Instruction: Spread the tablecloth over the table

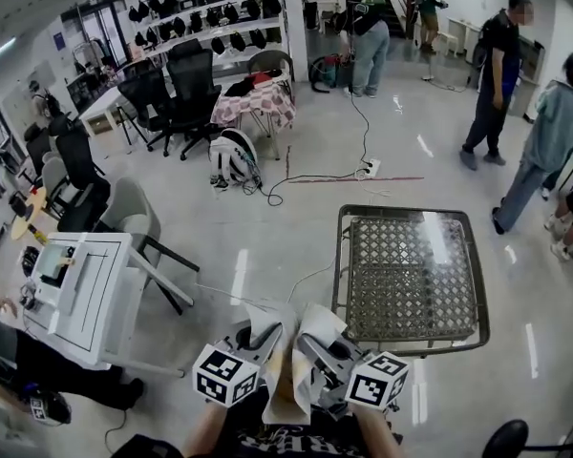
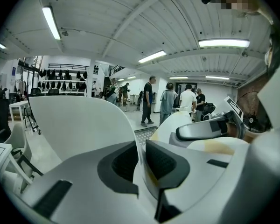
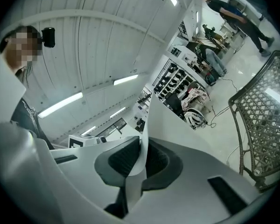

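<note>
Tablecloth [image 1: 285, 394] clamped in left tongs [image 1: 258, 340], right tongs [image 1: 315, 349]

Open grey floor [image 1: 296, 237] lay left of and beyond the brown metal lattice-topped surface [image 1: 338, 265], whose top was unobstructed. A white boxy cabinet [image 1: 86, 294] and a grey plastic chair [image 1: 134, 219] crowded the near left. A black cable [image 1: 360, 132] crossed the far floor.
</note>
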{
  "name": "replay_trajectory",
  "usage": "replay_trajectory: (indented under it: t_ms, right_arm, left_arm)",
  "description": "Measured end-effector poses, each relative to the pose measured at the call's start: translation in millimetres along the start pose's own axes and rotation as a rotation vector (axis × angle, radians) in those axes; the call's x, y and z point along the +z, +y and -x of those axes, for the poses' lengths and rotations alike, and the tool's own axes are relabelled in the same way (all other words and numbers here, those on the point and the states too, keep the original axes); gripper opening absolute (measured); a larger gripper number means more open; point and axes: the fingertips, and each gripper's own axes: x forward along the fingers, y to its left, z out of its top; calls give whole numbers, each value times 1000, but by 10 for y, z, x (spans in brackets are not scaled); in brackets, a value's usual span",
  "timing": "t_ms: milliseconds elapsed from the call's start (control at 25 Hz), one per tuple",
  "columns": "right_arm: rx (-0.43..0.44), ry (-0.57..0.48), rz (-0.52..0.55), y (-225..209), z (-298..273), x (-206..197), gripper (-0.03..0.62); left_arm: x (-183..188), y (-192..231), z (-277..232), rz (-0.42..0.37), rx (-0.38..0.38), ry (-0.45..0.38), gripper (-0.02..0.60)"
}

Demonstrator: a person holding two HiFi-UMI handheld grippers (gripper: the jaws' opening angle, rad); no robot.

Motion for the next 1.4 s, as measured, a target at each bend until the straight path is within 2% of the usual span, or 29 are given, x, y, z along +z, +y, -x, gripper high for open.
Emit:
replay_trajectory:
  t_ms: [240,400,600,800,1000,1200,1400]
  right_arm:
    - [-98,-10,-5,-617,-356,328,29]
    - [-146,1,-1,-968,-744,692,29]
    - [-186,34,41,-1356,-1238,1131,28]
    - [-260,20,100,-1804,-1487,1729,29]
    - [-316,-71,159,-2196,-1630,2467,31]
    - [-416,-171,236,-2525,-1492,3255,32]
    - [-504,-288,334,-2561,-1060,3758,31]
  left_arm:
    - [57,537,-637,-6,-48,35,59]
    - [301,1001,-1067,3,-86,33,60]
    - [574,1623,-1552,15,-91,20,58]
    - [873,2055,-2092,-54,-109,31,58]
    - [1375,2435,-2701,-127,-143,-2,60]
    - [1882,2631,-3350,-260,-159,-19,66]
    - [2202,2579,-3810,-346,-167,-68,71]
